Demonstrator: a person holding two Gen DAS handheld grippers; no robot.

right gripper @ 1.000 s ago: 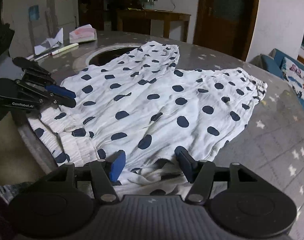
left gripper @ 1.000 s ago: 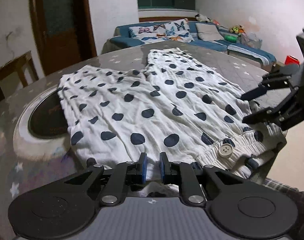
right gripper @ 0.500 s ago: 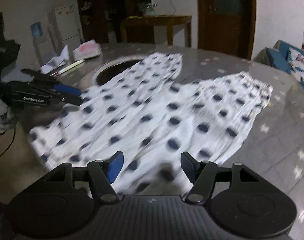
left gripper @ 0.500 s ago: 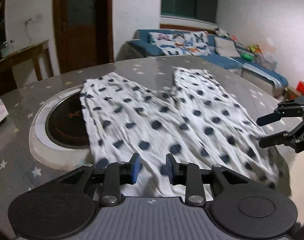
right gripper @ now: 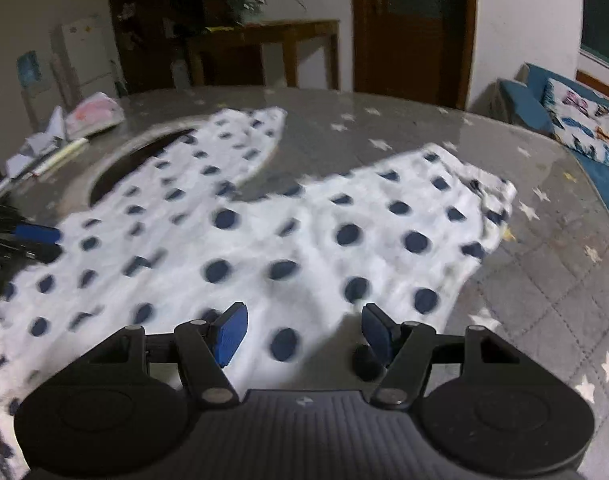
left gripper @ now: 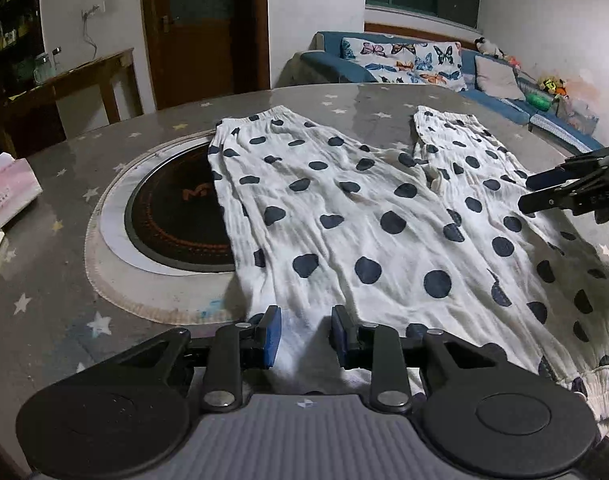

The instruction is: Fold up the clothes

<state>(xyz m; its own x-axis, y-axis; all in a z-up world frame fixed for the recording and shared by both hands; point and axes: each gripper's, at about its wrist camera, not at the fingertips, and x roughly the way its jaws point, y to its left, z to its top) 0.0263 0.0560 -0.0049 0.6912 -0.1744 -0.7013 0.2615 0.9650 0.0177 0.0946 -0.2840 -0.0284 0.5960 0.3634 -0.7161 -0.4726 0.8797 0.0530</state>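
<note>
Hovering over waistband end, left gripper jaws narrowly parted, just opened, cloth between but unpinched; right gripper jaws wide, holding nothing. Spotted trousers lay spread flat on bench, legs pointing away, likely smoothed ready for folding. Partly covered round hob. Sofa, door behind.

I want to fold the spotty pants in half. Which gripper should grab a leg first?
Probably the right gripper: it's open and nearer a leg cuff of the polka-dot pants. The left gripper sits at the waistband end, open over cloth.
</note>
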